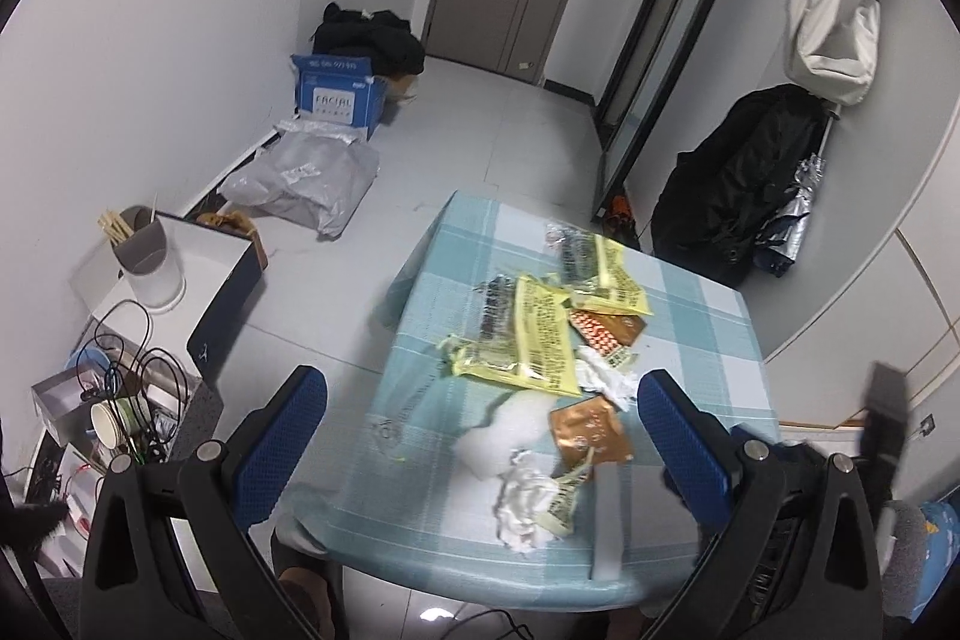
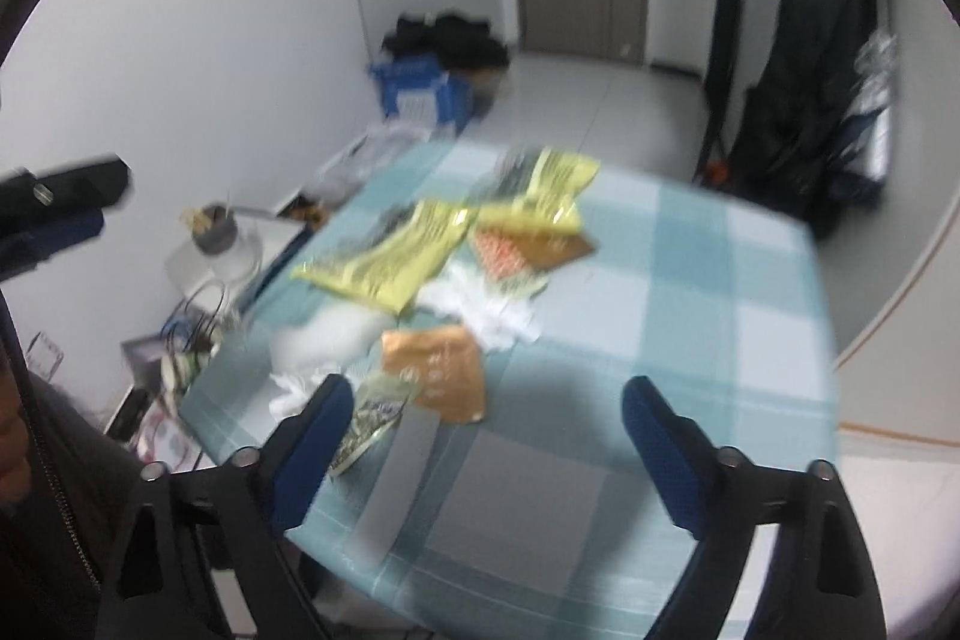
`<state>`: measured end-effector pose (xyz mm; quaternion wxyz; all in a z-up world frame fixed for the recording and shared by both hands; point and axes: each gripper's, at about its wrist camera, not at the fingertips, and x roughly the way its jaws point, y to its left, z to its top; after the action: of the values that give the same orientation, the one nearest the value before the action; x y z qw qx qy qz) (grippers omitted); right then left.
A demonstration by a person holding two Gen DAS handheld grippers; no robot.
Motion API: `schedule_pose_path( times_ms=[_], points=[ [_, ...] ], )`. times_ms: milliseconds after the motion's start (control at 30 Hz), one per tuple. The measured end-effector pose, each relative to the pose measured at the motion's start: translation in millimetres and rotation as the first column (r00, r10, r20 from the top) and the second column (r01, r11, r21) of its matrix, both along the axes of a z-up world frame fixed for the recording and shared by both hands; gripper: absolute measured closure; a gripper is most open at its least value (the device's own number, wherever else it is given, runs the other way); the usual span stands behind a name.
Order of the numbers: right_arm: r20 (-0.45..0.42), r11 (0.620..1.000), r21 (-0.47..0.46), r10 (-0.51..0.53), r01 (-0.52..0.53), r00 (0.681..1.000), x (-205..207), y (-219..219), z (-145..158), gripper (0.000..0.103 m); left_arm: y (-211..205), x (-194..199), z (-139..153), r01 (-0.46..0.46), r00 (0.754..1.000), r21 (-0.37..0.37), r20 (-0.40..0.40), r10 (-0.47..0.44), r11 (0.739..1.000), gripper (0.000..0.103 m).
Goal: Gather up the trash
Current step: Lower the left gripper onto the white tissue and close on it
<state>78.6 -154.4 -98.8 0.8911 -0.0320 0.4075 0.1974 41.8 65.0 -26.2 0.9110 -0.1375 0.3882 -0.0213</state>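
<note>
Crumpled yellow wrappers (image 1: pixel 528 334), a copper pouch (image 1: pixel 588 427) and white tissue (image 1: pixel 528 508) litter the checked tablecloth (image 1: pixel 708 340). Both the left gripper (image 1: pixel 480 436) and right gripper (image 2: pixel 486 436) gape wide, holding nothing. Only the left view shows a paper cup (image 1: pixel 111 424).

Small table (image 1: pixel 708 316) in a teal-and-white check cloth, litter heaped mid-top.
Two yellow wrappers (image 1: pixel 528 334) sit toward twelve o'clock, an orange packet (image 1: pixel 606 331) touching them at three, white tissues (image 1: pixel 528 502) and a copper pouch (image 1: pixel 588 430) at six, grey strip (image 1: pixel 609 520) nearest.
</note>
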Motion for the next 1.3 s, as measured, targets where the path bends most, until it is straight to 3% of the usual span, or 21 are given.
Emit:
schedule_pose_path(
  times_ms=[100, 200, 533, 733, 967, 1133, 1300],
  points=[
    [-0.122, 0.998, 0.035, 0.051, -0.047, 0.991, 12, 9, -24, 0.034, 10, 2, -7, -0.009, 1.0, -0.02, -0.027, 0.008, 1.0, 0.001],
    [-0.206, 0.997, 0.052, 0.074, -0.065, 0.976, 19, 17, -45, 0.042, 17, 5, -13, -0.009, 0.998, -0.038, -0.055, 0.006, 0.999, 0.001],
    [-0.211, 0.988, -0.021, 0.142, -0.15, 0.967, 14, 37, -60, 0.082, 19, 10, -27, 0.058, 0.991, -0.054, -0.114, -0.064, 0.997, 0.002],
    [-0.217, 0.993, 0.026, 0.122, -0.119, 0.968, 17, 30, -57, 0.09, 5, 13, -48, 0.146, 0.97, -0.069, -0.188, -0.157, 0.987, 0.002],
    [-0.186, 0.995, 0.09, 0.058, -0.042, 0.981, 21, 0, -42, 0.09, -17, 20, -77, 0.203, 0.919, -0.145, -0.312, -0.24, 0.968, 0.033],
    [-0.148, 0.995, 0.1, 0.041, -0.027, 0.988, 14, -16, -32, 0.09, -26, 26, -79, 0.199, 0.913, -0.143, -0.332, -0.237, 0.969, 0.044],
    [-0.133, 0.993, 0.121, 0.031, -0.015, 0.991, 7, -28, -26, 0.09, -31, 30, -88, 0.184, 0.904, -0.126, -0.367, -0.218, 0.975, 0.073]
  ],
)
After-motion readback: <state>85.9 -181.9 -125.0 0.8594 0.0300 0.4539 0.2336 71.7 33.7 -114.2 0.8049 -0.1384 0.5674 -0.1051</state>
